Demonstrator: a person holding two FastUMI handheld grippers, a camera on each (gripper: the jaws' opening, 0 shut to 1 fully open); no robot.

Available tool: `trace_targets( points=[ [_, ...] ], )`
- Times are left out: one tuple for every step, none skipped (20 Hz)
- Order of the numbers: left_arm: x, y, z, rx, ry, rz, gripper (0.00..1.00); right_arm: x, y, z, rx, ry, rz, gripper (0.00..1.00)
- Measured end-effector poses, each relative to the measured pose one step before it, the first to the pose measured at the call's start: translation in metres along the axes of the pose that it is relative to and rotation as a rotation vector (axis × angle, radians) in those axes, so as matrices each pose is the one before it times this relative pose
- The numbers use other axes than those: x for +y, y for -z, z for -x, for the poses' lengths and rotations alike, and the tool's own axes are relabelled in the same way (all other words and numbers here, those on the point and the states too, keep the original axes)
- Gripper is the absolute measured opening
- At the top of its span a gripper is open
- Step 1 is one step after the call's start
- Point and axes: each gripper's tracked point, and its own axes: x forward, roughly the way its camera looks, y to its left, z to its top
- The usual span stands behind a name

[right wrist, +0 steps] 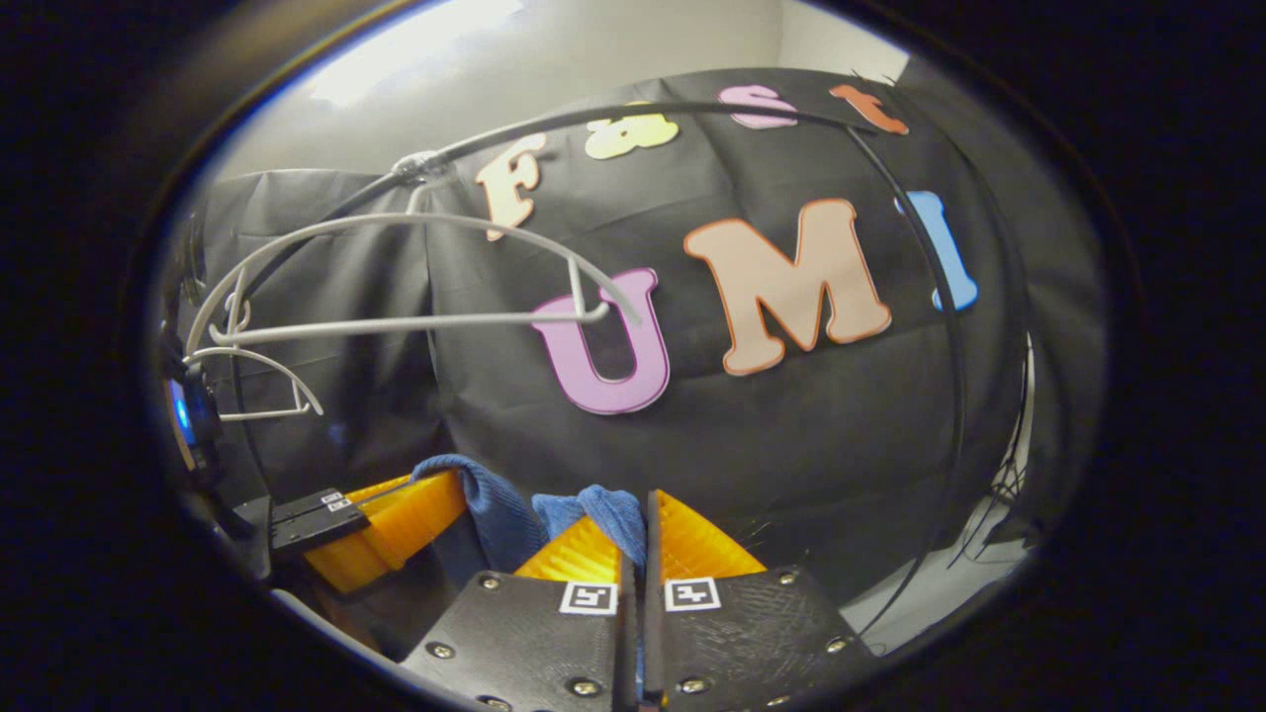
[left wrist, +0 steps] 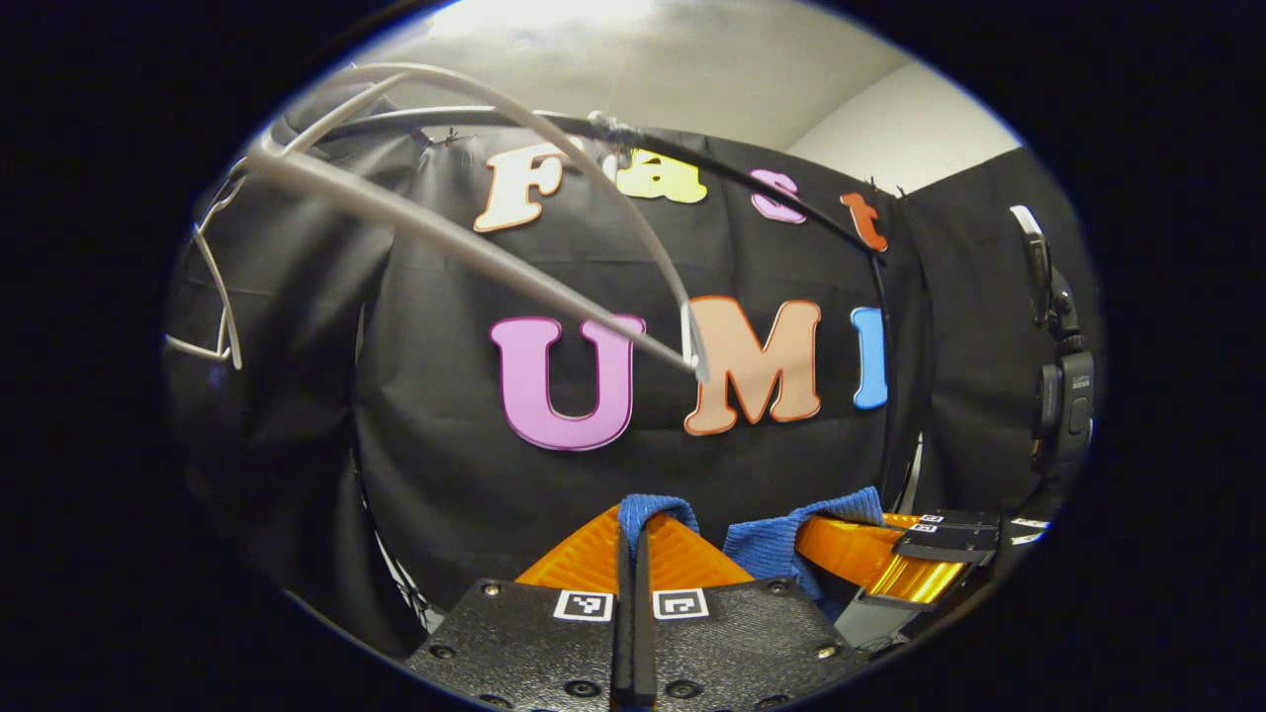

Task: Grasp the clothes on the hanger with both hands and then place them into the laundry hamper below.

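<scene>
A: Left gripper [left wrist: 633, 539], left gripper view: fingers pressed together on a fold of blue knit garment [left wrist: 658, 509] bulging over the fingertips. Markings on the gripper body: two square black-and-white coded tags, no legible words.

B: Right gripper [right wrist: 633, 529], right gripper view: likewise clamped on the blue knit garment [right wrist: 603, 509], cloth wedged at the tips and trailing off left toward the other gripper. Same pair of coded tags; nothing readable as text.

A: Position of the garment: pinched at both grippers, slung between them, low in the frame and well below the hanger. Second gripper [left wrist: 890, 554] seen just beside the first in the left gripper view, cloth draped over it.

B: Hangers counted in the right gripper view: two, both white wire; larger white wire hanger [right wrist: 415, 267] bare, hooked on the thin black rail [right wrist: 643, 114]; smaller one [right wrist: 252, 381] lower left.

A: Same white wire hanger [left wrist: 475, 247] close overhead in the left gripper view, bare. Garments counted: one. Grippers: two.
</scene>
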Motion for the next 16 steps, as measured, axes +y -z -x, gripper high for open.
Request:
trace_targets(
  points=[
    [-0.00212, 0.01502, 0.00001, 0.02261, -0.00061, -0.01379, 0.00, -0.00601, 0.01535, -0.00197, 0.02477, 0.01099, -0.01691, 0.03],
    [-0.00020, 0.01283, -0.00084, 0.01691, 0.00118, -0.01666, 0.00, -0.00645, 0.01682, -0.00198, 0.02906, 0.00972, -0.00671, 0.03],
    [-0.00013, 0.01095, 0.00020, 0.01526, 0.00006, -0.00278, 0.00, -0.00536, 0.01323, -0.00227, 0.02450, 0.00548, -0.01018, 0.03],
    [-0.00024, 0.01108, -0.00168, 0.01905, 0.00533, 0.01363, 0.00, -0.00100, 0.01055, -0.00097, 0.01546, 0.00189, -0.01327, 0.03],
    [0.00096, 0.00879, -0.00489, 0.02077, 0.00232, 0.02315, 0.01, -0.00176, 0.00909, 0.00097, 0.01163, 0.00516, -0.00928, 0.02],
    [0.00160, 0.01112, -0.00134, 0.02132, -0.00320, 0.02260, 0.01, -0.00116, 0.00837, 0.00173, 0.00921, 0.00543, 0.00897, 0.02],
    [0.00304, 0.00647, -0.00056, 0.01477, -0.00417, 0.01910, 0.01, -0.00180, 0.00644, 0.00154, 0.00626, 0.00928, 0.01594, 0.02],
    [0.00262, 0.00792, 0.00156, 0.01192, -0.00018, 0.01407, 0.01, -0.00234, 0.00444, 0.00146, -0.00051, 0.01658, 0.02101, 0.03],
    [0.00249, 0.00487, 0.00036, 0.00583, -0.00001, 0.00415, 0.01, -0.00331, 0.00276, 0.00185, -0.00621, 0.02414, 0.02030, 0.02],
    [0.00446, 0.00449, 0.00204, -0.00174, -0.00205, -0.00404, 0.01, -0.00253, 0.00487, 0.00198, -0.00219, 0.02202, 0.02530, 0.02],
    [0.00547, 0.00453, 0.00027, -0.00157, -0.00971, 0.00300, 0.01, -0.00340, 0.00390, 0.00217, -0.00195, 0.02060, 0.01738, 0.02],
    [0.00538, 0.00742, 0.00153, 0.00978, -0.00815, 0.00555, 0.00, -0.00290, 0.00698, 0.00120, 0.00358, 0.01344, 0.00625, 0.02],
    [0.00369, 0.00690, 0.00103, 0.01338, -0.00436, 0.00955, 0.01, -0.00122, 0.00757, -0.00026, 0.01082, 0.00543, -0.00435, 0.02],
    [0.00236, 0.00683, 0.00066, 0.01259, 0.00112, 0.00484, 0.00, -0.00155, 0.00624, -0.00096, 0.01160, 0.00682, -0.00840, 0.02],
    [0.00025, 0.00690, -0.00243, 0.01521, -0.00295, -0.00886, 0.01, -0.00234, 0.00816, -0.00068, 0.01553, 0.00233, -0.00980, 0.02],
    [0.00122, 0.00649, -0.00379, 0.01428, -0.00966, -0.01333, 0.01, -0.00313, 0.01086, 0.00048, 0.01578, 0.00463, -0.00839, 0.02]
  ],
)
